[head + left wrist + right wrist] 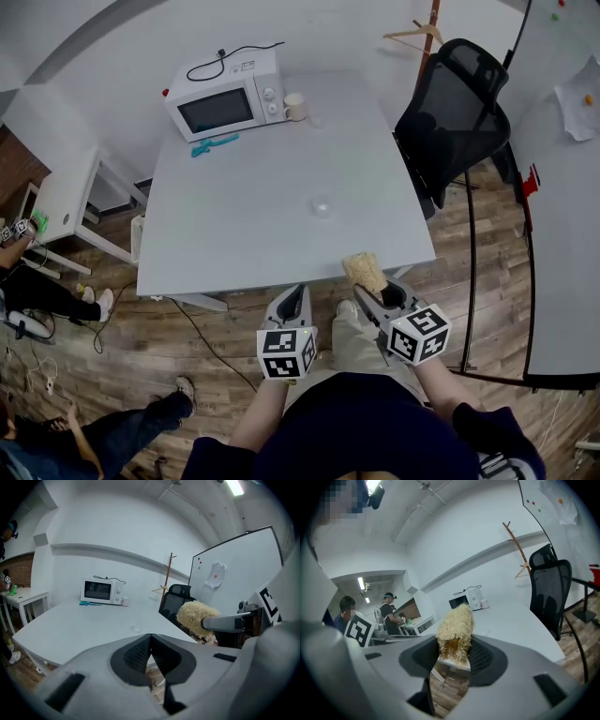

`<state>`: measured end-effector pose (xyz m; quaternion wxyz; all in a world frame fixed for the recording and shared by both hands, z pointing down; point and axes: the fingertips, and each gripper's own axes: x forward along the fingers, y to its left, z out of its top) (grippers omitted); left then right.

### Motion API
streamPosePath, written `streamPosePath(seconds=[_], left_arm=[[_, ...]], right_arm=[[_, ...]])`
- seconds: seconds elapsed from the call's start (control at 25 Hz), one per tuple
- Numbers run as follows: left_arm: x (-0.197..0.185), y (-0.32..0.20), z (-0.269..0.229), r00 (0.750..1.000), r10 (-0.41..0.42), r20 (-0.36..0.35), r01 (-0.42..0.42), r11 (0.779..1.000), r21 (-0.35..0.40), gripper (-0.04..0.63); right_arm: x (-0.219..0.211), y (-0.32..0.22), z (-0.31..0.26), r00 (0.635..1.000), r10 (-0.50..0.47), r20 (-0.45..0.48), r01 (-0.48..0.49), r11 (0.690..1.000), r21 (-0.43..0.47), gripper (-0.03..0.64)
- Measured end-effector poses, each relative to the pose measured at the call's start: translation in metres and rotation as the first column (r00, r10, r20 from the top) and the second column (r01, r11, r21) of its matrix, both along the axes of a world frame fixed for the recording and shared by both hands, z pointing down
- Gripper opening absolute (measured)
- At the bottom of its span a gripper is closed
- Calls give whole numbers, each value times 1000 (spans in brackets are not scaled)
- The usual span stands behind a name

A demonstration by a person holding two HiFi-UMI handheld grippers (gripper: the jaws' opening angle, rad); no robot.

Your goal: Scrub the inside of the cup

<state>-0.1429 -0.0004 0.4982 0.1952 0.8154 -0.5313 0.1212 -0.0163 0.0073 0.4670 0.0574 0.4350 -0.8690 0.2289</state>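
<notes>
- A straw-coloured, fibrous scrubbing pad [454,630] is pinched at its lower end between the jaws of the right gripper [453,657]. Most of its length is left sticking out ahead of the tips, presumably so that it can be pushed into a cup.
- The left gripper [150,643] is pressed together on nothing. It is judged to be kept free for steadying the cup.
- Both grippers are held side by side just short of the near edge of the pale grey table [244,225]. The pad is seen off to the right of the left gripper's tips.
- The small cream mug [294,106] is stood far ahead of both grippers, at the far end of the table, just beside the white microwave oven [225,103].
- A small clear round object [322,206] is seen on the table between the grippers and the mug. Whether it is a cup cannot be told.
- Scrubbing is judged not yet begun, since the mug is well out of reach of either gripper.
</notes>
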Motion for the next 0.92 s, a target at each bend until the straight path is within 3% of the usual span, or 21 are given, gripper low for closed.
streamPosePath(seconds=[0.92], left_arm=[[0, 22, 9, 999, 40, 5, -40, 999, -33, 17]], right_arm=[[-9, 17, -2, 1000, 7, 18, -7, 1000, -5, 175]])
